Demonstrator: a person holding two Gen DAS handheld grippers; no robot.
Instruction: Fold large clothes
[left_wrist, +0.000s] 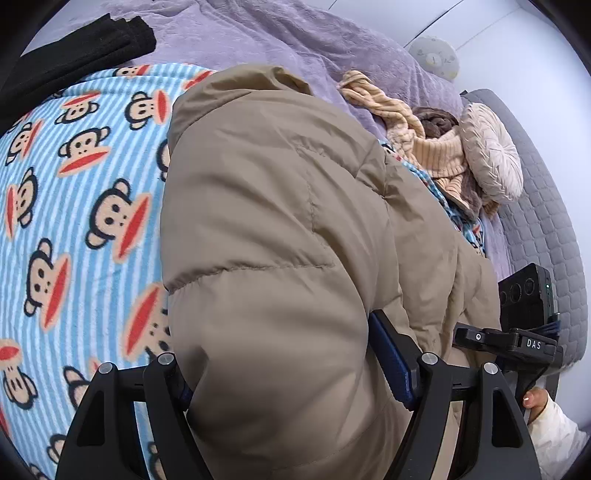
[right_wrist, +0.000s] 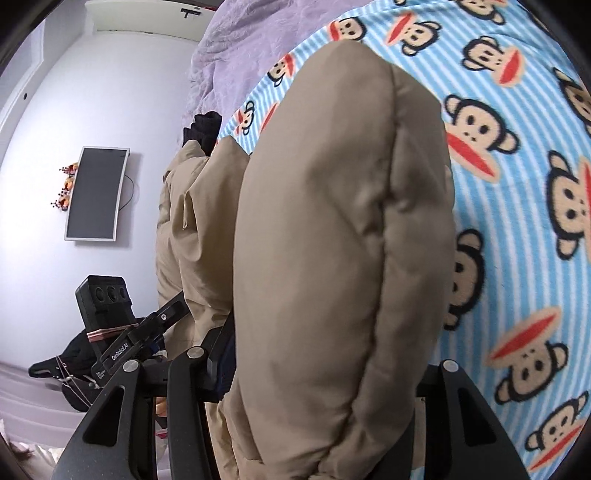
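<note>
Two tools share one tan puffer jacket (left_wrist: 266, 229) above the monkey-print blanket (left_wrist: 74, 206) on the bed. On our left, the left tool (left_wrist: 295, 384) is clamped on a thick padded fold, with a black garment (left_wrist: 85, 48) lying beyond the blanket. On our right, the right tool (right_wrist: 317, 373) pinches another bulging panel of the jacket. We judge we are mid-fold, carrying an edge across. Next we should lower both ends together onto the blanket, keeping the edges level, then let go.
</note>
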